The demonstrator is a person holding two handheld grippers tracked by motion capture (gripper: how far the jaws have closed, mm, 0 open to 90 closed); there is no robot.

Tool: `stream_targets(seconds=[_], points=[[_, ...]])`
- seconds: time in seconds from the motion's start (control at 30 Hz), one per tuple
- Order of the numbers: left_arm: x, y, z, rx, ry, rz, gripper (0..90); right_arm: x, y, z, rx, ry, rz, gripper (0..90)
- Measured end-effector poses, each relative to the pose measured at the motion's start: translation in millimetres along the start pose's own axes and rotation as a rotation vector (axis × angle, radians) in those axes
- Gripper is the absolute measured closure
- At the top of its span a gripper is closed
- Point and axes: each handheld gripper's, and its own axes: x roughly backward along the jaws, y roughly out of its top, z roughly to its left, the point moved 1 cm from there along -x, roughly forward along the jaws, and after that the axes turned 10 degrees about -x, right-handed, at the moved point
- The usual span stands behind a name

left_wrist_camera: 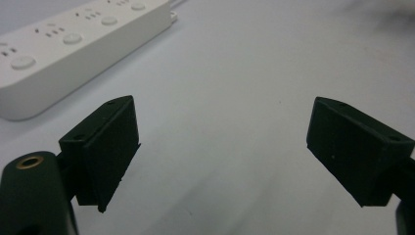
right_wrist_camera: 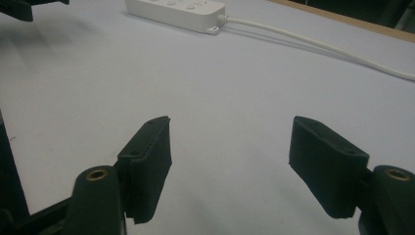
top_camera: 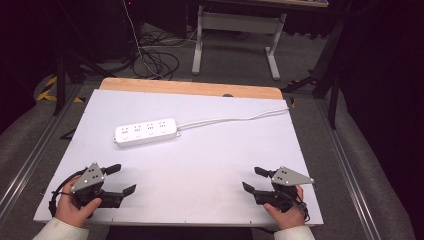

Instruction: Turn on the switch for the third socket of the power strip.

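We hold the left gripper (top_camera: 121, 179) low at the near left corner of the white board (top_camera: 210, 165), jaws spread wide with nothing between them. The right gripper (top_camera: 254, 178) sits at the near right corner, likewise released and empty. Ahead of both, well apart from either, lies the power strip (top_camera: 146, 132); from the left gripper it is forward and a little to the right, from the right gripper forward and far to the left. Its cord (top_camera: 235, 118) runs away from its right end and off the far right edge of the board

What could go wrong, as we judge it: the strip is light and lies loose on a smooth board, so if we come in with only one jaw touching first, it will likely slide or swing instead of being gripped. If the right gripper crosses straight toward the strip's end, a jaw could snag the cord and drag the strip askew. Closing on the top face could press a switch button rather than hold the body

As for pose, both hands (top_camera: 75, 207) grip from behind and below, the forearms coming in from the near edge, wrists level, the jaws angled slightly inward toward the board's middle. In the left gripper view the power strip (left_wrist_camera: 73, 44) shows at upper left beyond the jaws; in the right gripper view the power strip (right_wrist_camera: 176, 10) and cord (right_wrist_camera: 318, 46) lie far ahead
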Motion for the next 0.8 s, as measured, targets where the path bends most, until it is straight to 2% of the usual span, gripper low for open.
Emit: stream_targets(seconds=[0.03, 0.1, 0.2, 0.3, 0.4, 0.5, 0.6, 0.67, 0.8], points=[[-0.2, -1.8, -1.1, 0.019, -0.005, -0.002, 12.7, -0.1, -0.1, 0.0, 0.002, 0.0, 0.002, 32.9], [0.4, -4.1, -1.5, 0.028, -0.002, -0.004, 12.7, -0.3, -0.1, 0.2, 0.001, 0.001, 0.002, 32.9], [1.1, -6.1, -0.9, 0.058, -0.034, -0.035, 12.7, -0.7, -0.2, 0.4, 0.003, 0.001, 0.004, 32.9], [-0.1, -6.8, 1.4, 0.07, -0.039, -0.053, 12.7, -1.0, -0.1, 0.9, 0.008, 0.001, 0.007, 32.8], [-0.7, -6.2, 3.7, 0.065, -0.024, -0.056, 12.6, -1.5, -0.2, 1.2, 0.007, 0.0, 0.009, 32.8], [1.3, -5.1, 4.5, 0.077, -0.041, -0.068, 12.4, -1.9, -0.4, 1.1, 0.007, -0.003, 0.013, 32.8], [2.1, -4.1, 4.3, 0.045, -0.023, -0.071, 11.8, -2.0, -0.4, 0.8, 0.007, -0.007, 0.013, 32.8], [2.3, -3.1, 3.7, -0.01, 0.005, -0.054, 11.8, -2.4, -0.5, 0.8, 0.006, -0.007, 0.017, 32.8], [3.4, -1.1, 2.3, 0.01, -0.002, -0.071, 11.2, -2.2, -0.7, 0.8, 0.006, -0.008, 0.017, 32.8]])
